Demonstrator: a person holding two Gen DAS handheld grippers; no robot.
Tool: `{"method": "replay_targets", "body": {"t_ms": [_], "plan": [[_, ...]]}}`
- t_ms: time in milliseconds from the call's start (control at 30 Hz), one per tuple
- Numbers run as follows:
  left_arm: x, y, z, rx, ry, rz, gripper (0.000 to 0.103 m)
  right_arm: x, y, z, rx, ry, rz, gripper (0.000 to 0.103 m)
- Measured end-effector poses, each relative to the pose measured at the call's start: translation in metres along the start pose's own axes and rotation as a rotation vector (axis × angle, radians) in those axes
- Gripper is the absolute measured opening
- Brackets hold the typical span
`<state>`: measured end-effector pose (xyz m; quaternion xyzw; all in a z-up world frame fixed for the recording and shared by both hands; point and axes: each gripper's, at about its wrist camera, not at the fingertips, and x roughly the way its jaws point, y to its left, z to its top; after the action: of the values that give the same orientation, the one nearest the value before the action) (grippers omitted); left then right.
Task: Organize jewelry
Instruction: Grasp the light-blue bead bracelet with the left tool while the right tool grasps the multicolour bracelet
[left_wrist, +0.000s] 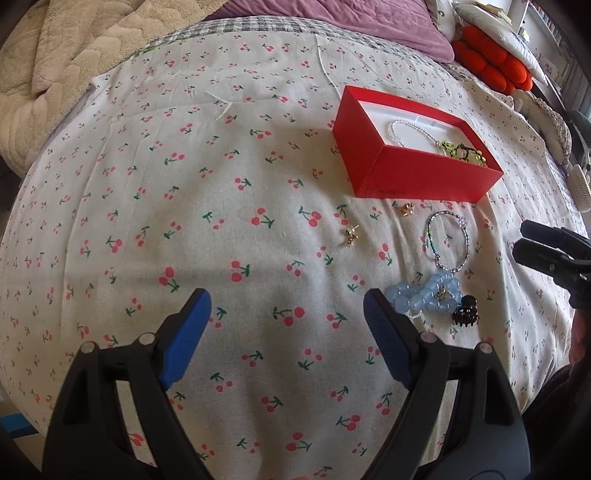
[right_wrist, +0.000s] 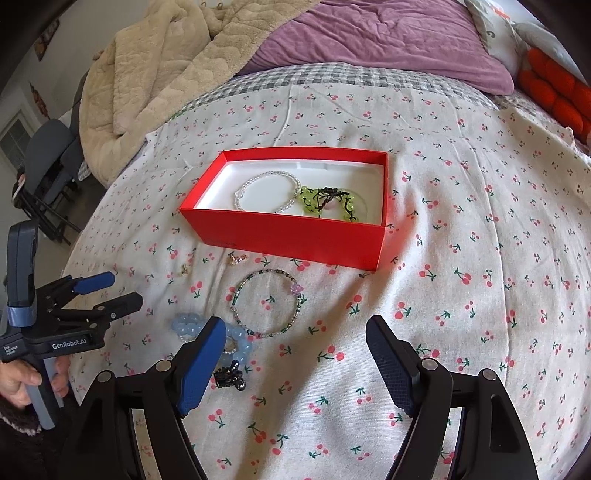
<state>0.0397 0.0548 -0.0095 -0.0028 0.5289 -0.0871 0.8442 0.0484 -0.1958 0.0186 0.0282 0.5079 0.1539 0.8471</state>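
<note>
A red box (left_wrist: 413, 170) (right_wrist: 288, 232) sits open on the cherry-print bedspread (left_wrist: 221, 206). Inside lie a clear bead bracelet (right_wrist: 266, 190) and a green bead piece with black cord (right_wrist: 328, 203). In front of the box lie two small gold earrings (right_wrist: 183, 269) (right_wrist: 236, 258), a thin beaded bracelet (right_wrist: 236, 299) with a purple flower, a chunky blue bead bracelet (left_wrist: 424, 297) and a black claw clip (left_wrist: 466, 310). My left gripper (left_wrist: 287, 301) hangs open over bare cloth, left of the blue bracelet. My right gripper (right_wrist: 297, 326) is open just below the thin bracelet, holding nothing.
A beige blanket (right_wrist: 155, 74) and a purple pillow (right_wrist: 369, 40) lie at the back of the bed. Red-orange cushions (left_wrist: 491, 62) are at the far right. A dark chair (right_wrist: 48, 162) stands beyond the bed's left edge. A hand (right_wrist: 22, 380) grips the left tool's handle.
</note>
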Motion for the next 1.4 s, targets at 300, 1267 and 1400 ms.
{"method": "replay_targets", "body": {"t_ms": [300,1267,1400], "plan": [[0.009,-0.035,-0.008,0.2,-0.001,-0.094,0.084,0.002,-0.021,-0.007,0.025,-0.021,0.015,0.079],[0.013,-0.08,0.005,0.372,-0.001,-0.248,0.013,0.026,-0.014,-0.003,-0.029,0.023,0.025,0.079],[-0.003,-0.078,0.009,0.347,-0.048,-0.299,0.013,0.025,-0.014,-0.002,-0.02,0.015,0.036,0.079]]}}
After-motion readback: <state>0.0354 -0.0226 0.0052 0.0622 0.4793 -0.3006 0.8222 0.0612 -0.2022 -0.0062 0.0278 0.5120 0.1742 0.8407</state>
